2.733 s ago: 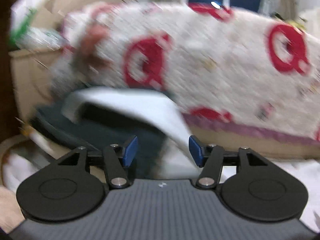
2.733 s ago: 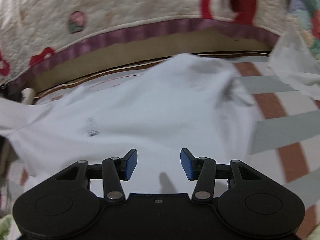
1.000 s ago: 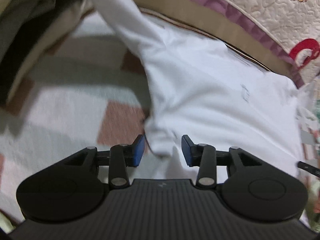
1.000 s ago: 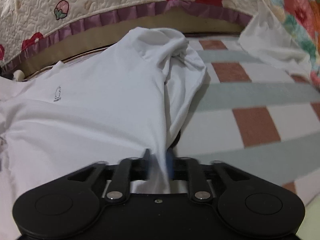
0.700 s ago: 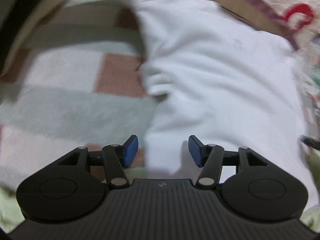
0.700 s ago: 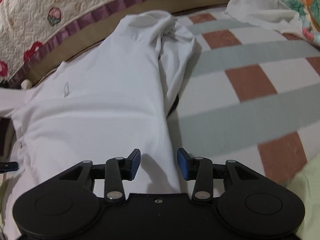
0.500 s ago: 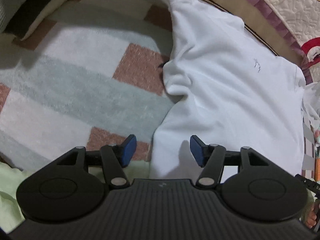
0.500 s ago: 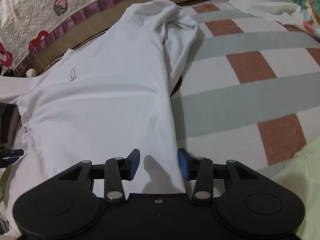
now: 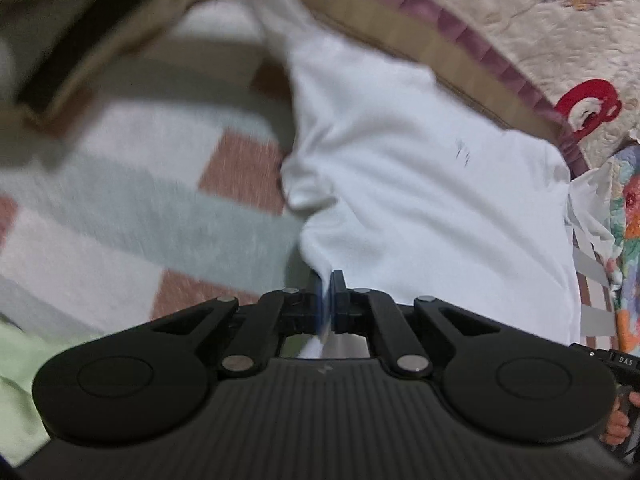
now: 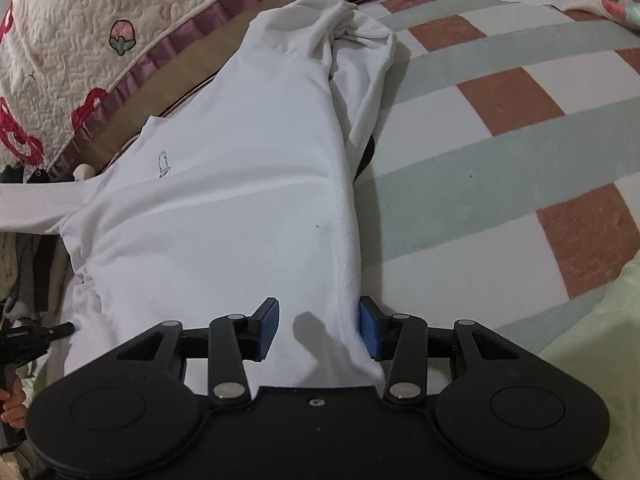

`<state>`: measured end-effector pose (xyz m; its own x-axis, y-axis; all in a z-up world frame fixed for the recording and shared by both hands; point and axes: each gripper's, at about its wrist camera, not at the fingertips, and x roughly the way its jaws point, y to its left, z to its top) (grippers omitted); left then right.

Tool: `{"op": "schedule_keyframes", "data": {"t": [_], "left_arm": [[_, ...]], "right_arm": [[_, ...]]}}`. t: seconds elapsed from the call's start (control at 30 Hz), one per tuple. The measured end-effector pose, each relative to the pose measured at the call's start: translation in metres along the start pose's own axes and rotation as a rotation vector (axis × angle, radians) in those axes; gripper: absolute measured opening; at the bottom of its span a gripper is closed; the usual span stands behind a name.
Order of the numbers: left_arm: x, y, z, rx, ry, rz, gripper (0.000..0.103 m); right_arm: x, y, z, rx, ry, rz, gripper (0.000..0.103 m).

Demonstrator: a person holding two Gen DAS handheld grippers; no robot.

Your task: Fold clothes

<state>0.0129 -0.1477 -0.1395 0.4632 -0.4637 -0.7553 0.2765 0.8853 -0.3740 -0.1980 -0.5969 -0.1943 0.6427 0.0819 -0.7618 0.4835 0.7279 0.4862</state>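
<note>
In the left wrist view, which is blurred, a white long-sleeved shirt (image 9: 420, 184) is seen spread front-up on a bed covered by a checked blanket (image 9: 120, 208) of grey-green, white and brick-red squares. The left hand-held gripper (image 9: 327, 300) has just been closing, and its blue pads are now pressed together on the shirt's near hem corner — a pinch of white cloth is visible between them. A quilt (image 9: 540, 12) with red motifs runs along the far edge of the bed, and a small part of a hand is glimpsed at the lower right corner. In the right wrist view the same shirt (image 10: 240, 208) is shown lengthwise, a small printed emblem on its chest, one sleeve stretched away to the left and the other bunched at the far shoulder. The right hand-held gripper (image 10: 318, 326) is held apart, its pads straddling the opposite hem edge without pressing it. The step in hand is judged to be the taking of both hem corners; next, the right pads would need to be brought together on the cloth, so that the hem can be lifted and carried toward the shoulders. No containers are to be seen in either view — nothing is held in any.
</note>
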Motion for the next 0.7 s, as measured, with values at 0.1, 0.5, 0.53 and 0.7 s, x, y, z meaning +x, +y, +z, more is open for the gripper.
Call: {"op": "schedule_keyframes", "data": {"t": [0.1,0.5,0.53,0.7], "left_arm": [[-0.02,-0.004,0.001,-0.01,-0.035,-0.018,0.003],[-0.045,0.018,-0.031,-0.021,0.099,0.098,0.003],[-0.04,0.025,-0.035,-0.051,0.127,0.097,0.003],[-0.065,0.029,-0.019,-0.088,0.067,0.017,0.003]], "right_arm": [[0.0,0.002,-0.002,-0.022,-0.002,-0.001,0.048],[-0.047,0.017,0.001,-0.144,-0.107,0.065,0.007],[-0.042,0.016,0.0,-0.142,-0.088,0.03,0.007],[-0.056,0.014,-0.002,-0.108,-0.147,0.127,0.006]]}}
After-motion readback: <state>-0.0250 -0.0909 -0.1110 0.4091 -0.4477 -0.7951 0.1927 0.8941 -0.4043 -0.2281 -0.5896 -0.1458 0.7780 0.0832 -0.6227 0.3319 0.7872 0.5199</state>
